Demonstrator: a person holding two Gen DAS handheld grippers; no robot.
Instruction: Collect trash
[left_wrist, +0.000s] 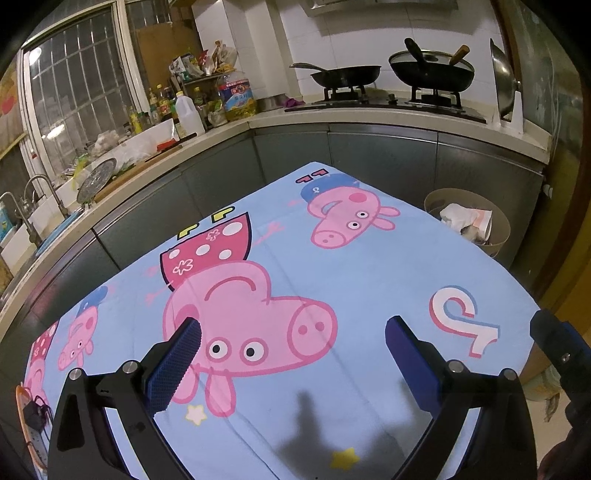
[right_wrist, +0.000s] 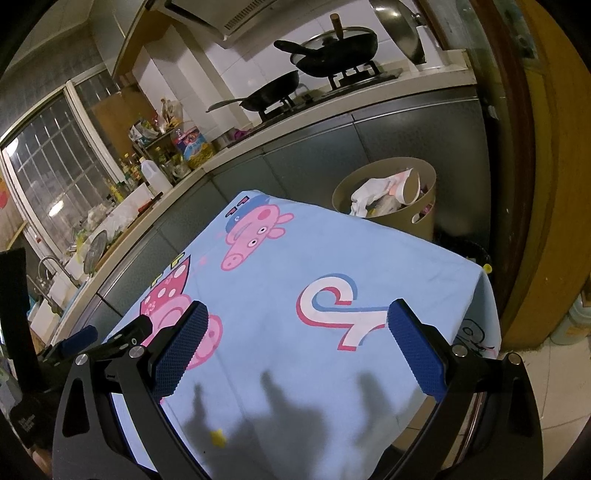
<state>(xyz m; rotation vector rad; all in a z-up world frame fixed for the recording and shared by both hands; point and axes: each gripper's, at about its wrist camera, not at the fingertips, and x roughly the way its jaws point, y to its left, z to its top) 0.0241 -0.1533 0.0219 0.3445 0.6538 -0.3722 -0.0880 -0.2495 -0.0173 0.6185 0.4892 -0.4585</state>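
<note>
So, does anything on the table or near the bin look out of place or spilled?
Nothing stands out. The blue cartoon cloth lies flat on the table with no trash on it. The paper waste sits inside the beige bin, not spilled. Both the left gripper and right gripper are open.

The surface (left_wrist: 369, 280) is covered by a light blue cloth (right_wrist: 332, 258) printed with pink cartoon pigs, a red spotted dress, small yellow stars and a large curled white-and-pink letter. The cloth lies flat with faint creases and hangs over the right edge. Dark shadows fall on its near part. Nothing else lies on it.
</note>
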